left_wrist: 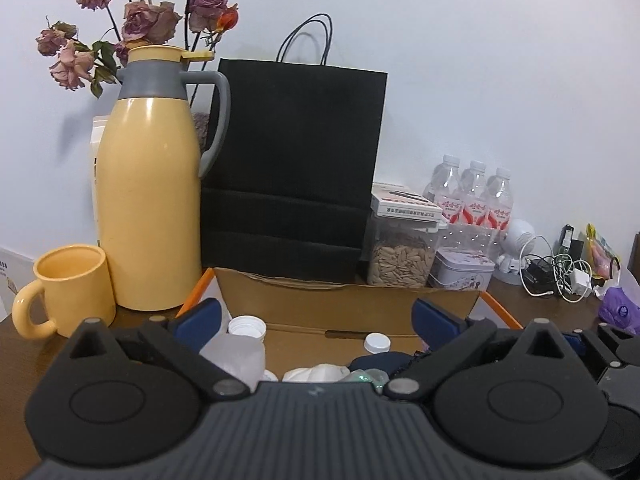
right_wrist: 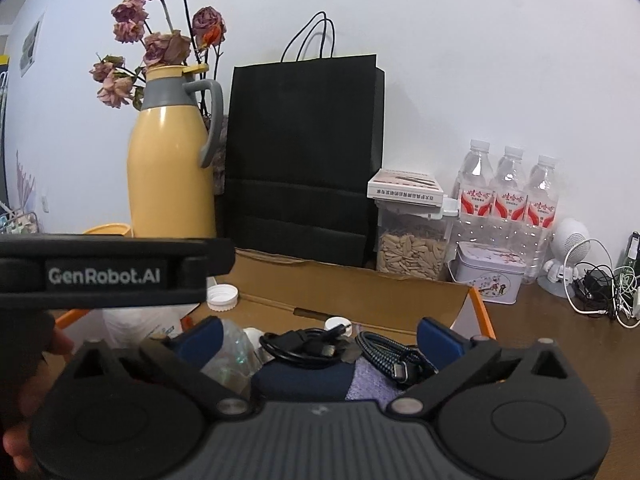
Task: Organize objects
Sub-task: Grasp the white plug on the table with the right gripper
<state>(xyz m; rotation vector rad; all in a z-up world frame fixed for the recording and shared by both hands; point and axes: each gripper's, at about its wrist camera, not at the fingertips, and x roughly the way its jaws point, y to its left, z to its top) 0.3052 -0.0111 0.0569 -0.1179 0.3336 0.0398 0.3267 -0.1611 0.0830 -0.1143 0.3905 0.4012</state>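
Both grippers, left (left_wrist: 316,320) and right (right_wrist: 320,334), hang spread wide and empty over the box (right_wrist: 360,292). Its cables (right_wrist: 304,346), caps and bottle (right_wrist: 232,344) lie tangled, so I judge that a grab may snag neighbours or bump the thermos (left_wrist: 150,200) behind the box.

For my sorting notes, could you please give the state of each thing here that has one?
Left gripper: open, empty.
Right gripper: open, empty.
Yellow thermos jug: upright, lid on.
Yellow mug: upright.
Black paper bag: standing.
Cardboard box: open.
Seed jar: lidded, partly filled.
Water bottles: capped, upright.
Tin: closed.
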